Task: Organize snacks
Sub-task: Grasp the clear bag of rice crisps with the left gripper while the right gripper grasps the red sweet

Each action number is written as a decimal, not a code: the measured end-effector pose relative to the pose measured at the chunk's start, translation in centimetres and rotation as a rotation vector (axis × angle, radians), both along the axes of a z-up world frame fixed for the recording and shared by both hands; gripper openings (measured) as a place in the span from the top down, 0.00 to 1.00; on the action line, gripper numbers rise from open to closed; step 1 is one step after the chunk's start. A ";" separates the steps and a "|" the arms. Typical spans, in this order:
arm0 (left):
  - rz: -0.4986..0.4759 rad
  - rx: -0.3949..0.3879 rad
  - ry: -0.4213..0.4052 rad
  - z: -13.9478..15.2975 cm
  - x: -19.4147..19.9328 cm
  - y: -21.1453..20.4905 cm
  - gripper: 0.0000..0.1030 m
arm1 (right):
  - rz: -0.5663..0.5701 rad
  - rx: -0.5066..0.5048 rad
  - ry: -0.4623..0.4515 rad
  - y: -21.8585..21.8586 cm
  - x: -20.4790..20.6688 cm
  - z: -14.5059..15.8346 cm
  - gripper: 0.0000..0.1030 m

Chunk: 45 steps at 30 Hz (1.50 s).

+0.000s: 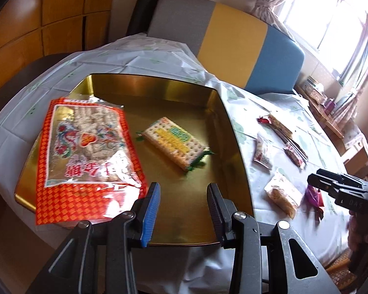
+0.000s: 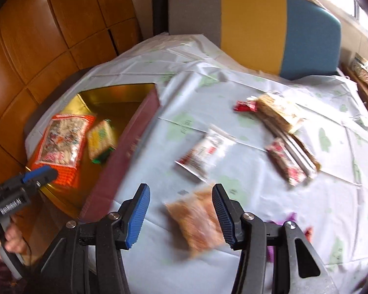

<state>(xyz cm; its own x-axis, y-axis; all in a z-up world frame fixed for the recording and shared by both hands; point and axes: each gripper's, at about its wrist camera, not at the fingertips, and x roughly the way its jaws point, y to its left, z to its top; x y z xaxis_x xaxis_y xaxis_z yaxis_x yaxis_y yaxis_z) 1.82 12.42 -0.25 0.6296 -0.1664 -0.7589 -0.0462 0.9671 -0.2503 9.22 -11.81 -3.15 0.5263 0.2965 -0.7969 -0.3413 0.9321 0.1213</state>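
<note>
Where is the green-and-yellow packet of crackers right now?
The cracker packet lies flat inside the gold tin, just right of the big red snack bag, ahead of the open left gripper.

Left wrist: you look down close over the gold tin [image 1: 235, 132], facing the chair [image 1: 233, 44].
Right wrist: you look over the counter [image 2: 257, 220] beside it.
Shared: tin, chair.

Tin [image 1: 235, 132] floor free on its near and right side. Red bag [image 1: 85, 152] covers the left part and overhangs the rim; cracker pack [image 1: 174, 144] sits mid-floor. Tin's right wall stands between floor and counter [image 2: 257, 191] snacks. Clear cloth between tin wall and white packet [image 2: 203, 154]; tan pack [image 2: 196, 223] lies between the right gripper [image 2: 181, 213] fingers.
</note>
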 end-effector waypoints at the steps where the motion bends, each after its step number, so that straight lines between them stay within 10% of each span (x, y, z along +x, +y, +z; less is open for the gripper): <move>1: -0.018 0.000 -0.001 0.2 0.2 -0.7 0.61 | -0.014 -0.014 0.001 -1.0 -0.3 -0.1 0.45; 9: -0.248 -0.029 0.011 2.0 2.0 -8.6 0.61 | -0.302 -0.144 0.021 -10.6 0.2 -0.7 0.45; 14: -0.372 -0.006 0.116 0.5 3.5 -14.9 0.61 | -0.510 0.024 0.101 -16.6 0.8 -2.2 0.45; 25: -0.358 -0.106 0.340 -5.1 5.9 -18.8 0.41 | -0.439 0.077 0.097 -15.6 1.0 -1.8 0.44; 32: -0.309 -0.128 0.330 -5.4 8.6 -19.7 0.33 | -0.491 0.098 0.127 -16.9 1.0 -2.2 0.44; 45: -0.462 0.189 0.251 -6.0 10.6 -23.9 0.32 | -0.549 0.131 0.173 -18.3 1.1 -2.9 0.44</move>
<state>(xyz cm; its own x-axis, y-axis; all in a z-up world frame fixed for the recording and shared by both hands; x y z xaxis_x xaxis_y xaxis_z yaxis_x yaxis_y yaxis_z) 12.41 -11.45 -6.26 0.3197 -0.2290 -0.9194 0.3575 0.9278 -0.1068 10.28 -30.14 -6.00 0.4965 0.1186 -0.8599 0.2220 0.9403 0.2579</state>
